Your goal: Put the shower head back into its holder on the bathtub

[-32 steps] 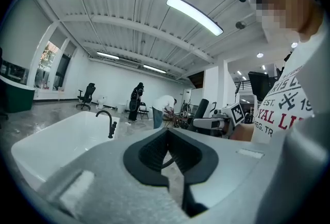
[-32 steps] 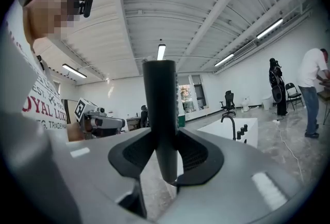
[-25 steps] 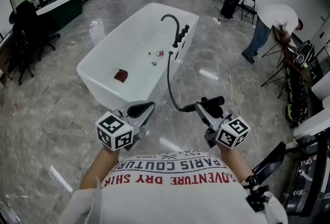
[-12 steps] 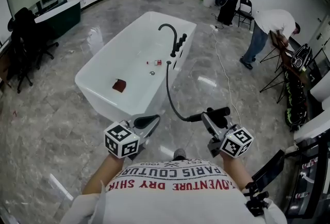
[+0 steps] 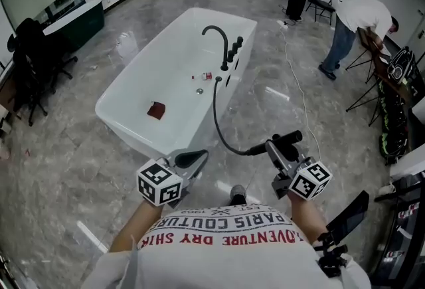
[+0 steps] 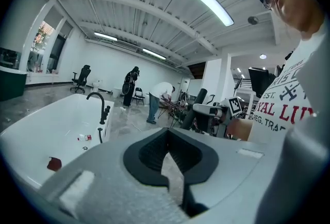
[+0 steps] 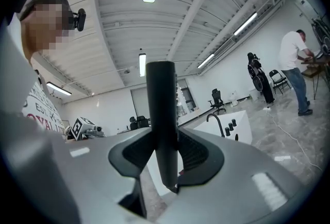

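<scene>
right gripper [image 5: 281,149] jaws about two-thirds open, clamped on shower head [image 5: 287,139] handle. left gripper [image 5: 192,160] jaws fully together, empty. shower head well apart from bathtub [image 5: 126,92]. handle likely rigid, smooth, slippery: grip mid-handle. hose [image 5: 216,115] probably springy, tugs back.

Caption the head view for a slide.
Right gripper clamps the black shower head, its hose trailing back to the white bathtub ahead; left gripper shut and empty.
</scene>
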A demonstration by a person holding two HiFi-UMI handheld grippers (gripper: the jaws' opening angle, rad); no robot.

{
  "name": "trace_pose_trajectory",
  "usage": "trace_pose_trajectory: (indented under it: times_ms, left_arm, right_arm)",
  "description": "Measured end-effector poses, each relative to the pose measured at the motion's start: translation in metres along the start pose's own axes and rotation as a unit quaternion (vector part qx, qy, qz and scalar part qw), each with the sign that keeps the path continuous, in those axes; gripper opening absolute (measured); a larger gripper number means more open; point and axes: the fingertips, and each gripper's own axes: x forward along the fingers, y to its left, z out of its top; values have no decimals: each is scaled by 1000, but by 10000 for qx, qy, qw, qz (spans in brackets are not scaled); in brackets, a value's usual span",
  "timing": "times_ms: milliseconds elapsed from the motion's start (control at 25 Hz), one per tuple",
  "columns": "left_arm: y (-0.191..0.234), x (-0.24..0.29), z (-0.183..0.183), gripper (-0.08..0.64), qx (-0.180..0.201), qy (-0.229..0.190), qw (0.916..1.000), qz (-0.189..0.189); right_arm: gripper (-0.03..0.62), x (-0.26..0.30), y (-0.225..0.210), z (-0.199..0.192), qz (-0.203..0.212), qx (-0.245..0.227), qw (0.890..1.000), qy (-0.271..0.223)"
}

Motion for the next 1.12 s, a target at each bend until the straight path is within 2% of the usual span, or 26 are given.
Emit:
trace_pose_trajectory:
  times_ms: [280, 400, 600, 720, 920, 1120]
  left_arm:
    - [24, 81, 18, 3, -320, 145, 9991, -222]
    - [31, 120, 35, 5, -277, 152, 9990, -310]
    - [27, 180, 61, 4, -296, -8, 9969, -728]
    - [25, 216, 74, 5, -173, 31, 9966, -811]
    - [17, 258, 82, 5, 76, 168, 9958, -893]
    - [11, 278, 86, 5, 57, 224, 9939, -1082]
  right_arm:
    - [136, 28, -72, 15, 100, 197, 9997, 38]
    - [135, 31, -108, 33, 102, 304, 9995, -47]
    - [135, 31, -164, 59, 110, 415, 9990, -159]
    - [135, 29, -194, 73, 116, 441, 9988, -202]
    - [135, 24, -226, 92, 133, 337, 9990, -270]
    - [135, 18, -235, 111, 105, 238, 9987, -441]
